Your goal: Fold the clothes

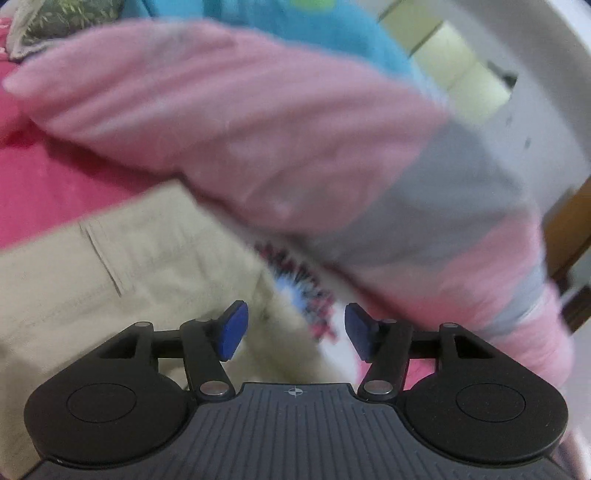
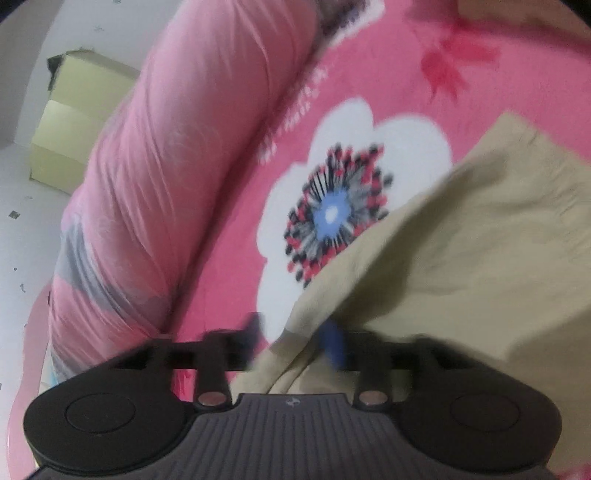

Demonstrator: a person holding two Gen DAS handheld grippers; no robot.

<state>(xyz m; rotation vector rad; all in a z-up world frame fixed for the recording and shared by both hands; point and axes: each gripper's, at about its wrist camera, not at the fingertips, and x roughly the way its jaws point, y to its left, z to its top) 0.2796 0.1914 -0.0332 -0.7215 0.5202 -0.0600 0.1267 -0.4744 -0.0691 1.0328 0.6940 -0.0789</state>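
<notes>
A beige garment [image 1: 110, 266] with a stitched pocket seam lies on the pink flowered bedsheet [image 1: 48, 184]. My left gripper [image 1: 295, 330] hovers over the garment's right edge, its blue pads [image 1: 234, 330] wide apart with nothing between them. In the right wrist view the same beige garment [image 2: 461, 258] fills the lower right, and one loose edge lies between the fingers of my right gripper [image 2: 295, 336]. That gripper is blurred. Its jaws stand apart and its blue right pad [image 2: 334, 347] shows behind the cloth without pressing on it.
A long pink rolled quilt [image 1: 240, 129] with a grey band runs along the bed's edge [image 2: 192, 147]. Blue cloth [image 1: 314, 33] lies behind it. A pale yellow box [image 2: 74, 122] stands on the white floor [image 2: 22, 240] beyond the bed. A white flower print [image 2: 351, 206] marks the sheet.
</notes>
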